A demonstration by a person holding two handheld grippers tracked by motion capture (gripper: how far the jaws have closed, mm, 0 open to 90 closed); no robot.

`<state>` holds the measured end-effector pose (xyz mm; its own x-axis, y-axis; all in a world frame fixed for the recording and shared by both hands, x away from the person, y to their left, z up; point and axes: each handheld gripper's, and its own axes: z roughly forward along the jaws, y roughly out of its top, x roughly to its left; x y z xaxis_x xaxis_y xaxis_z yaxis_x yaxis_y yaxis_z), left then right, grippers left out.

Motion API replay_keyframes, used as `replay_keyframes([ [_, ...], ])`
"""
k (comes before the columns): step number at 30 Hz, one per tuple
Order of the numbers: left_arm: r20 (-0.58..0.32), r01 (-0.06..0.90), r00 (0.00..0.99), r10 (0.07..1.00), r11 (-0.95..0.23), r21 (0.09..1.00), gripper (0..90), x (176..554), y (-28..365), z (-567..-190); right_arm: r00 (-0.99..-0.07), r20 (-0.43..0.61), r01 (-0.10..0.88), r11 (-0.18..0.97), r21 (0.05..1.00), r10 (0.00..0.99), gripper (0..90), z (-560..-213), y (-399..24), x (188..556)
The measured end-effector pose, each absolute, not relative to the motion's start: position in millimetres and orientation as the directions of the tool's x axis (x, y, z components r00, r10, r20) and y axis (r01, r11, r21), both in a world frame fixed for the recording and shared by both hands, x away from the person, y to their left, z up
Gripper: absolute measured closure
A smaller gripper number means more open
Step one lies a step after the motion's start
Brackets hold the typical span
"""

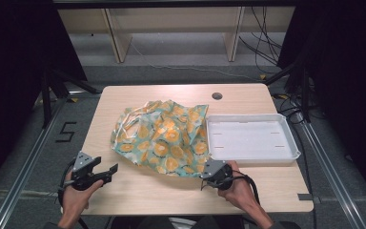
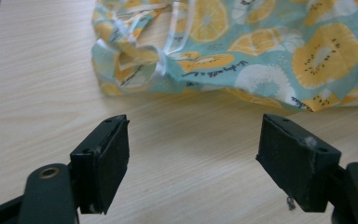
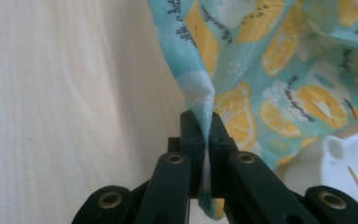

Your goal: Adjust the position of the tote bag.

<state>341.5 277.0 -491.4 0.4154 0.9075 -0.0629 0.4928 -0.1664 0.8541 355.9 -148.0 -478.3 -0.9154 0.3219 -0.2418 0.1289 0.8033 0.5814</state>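
My right gripper (image 3: 206, 122) is clenched on a pinched corner of the fruit-print cloth (image 3: 279, 60), the two black jaws pressed flat together with a thin fold of teal-and-white fabric running down between them. From that pinch the cloth rises and spreads away, printed with orange slices and lines of small script.

My left gripper (image 2: 193, 156) is released, its jaws standing wide apart over bare wood with nothing between them. In the left gripper view, the cloth's (image 2: 242, 51) crumpled near-left edge lies ahead of the jaws, apart from them, with white ribbon-like strips gathered in its folds.

In the high view, my right gripper (image 1: 208, 172) sits at the near edge of the cloth (image 1: 164, 138), held by my right hand (image 1: 236, 188), with a black cable looping off to the right. My left gripper (image 1: 106, 174) rests at the near-left of the table, in my left hand (image 1: 76, 193), angled toward the cloth and topped by a grey three-cornered plate.

The cloth lies bunched in a loose heap at the middle of the light wooden table (image 1: 138, 191), its right side touching a shallow white tray (image 1: 252, 138) that sits on the right half. A round dark cable hole (image 1: 217, 96) marks the far edge of the tabletop.
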Motion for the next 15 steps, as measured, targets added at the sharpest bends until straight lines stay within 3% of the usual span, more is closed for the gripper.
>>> replay_keyframes([
  [11,0.028,0.465,0.484,0.875,-0.284,0.839,23.9,348,257,-496,-0.889,-0.247,0.171,0.779,0.603,0.385,89.6,-475,-161,375],
  [15,0.107,0.432,0.505,0.857,-0.358,0.828,25.5,352,252,-495,-0.878,-0.246,0.188,0.768,0.612,0.411,89.6,-473,-163,378],
])
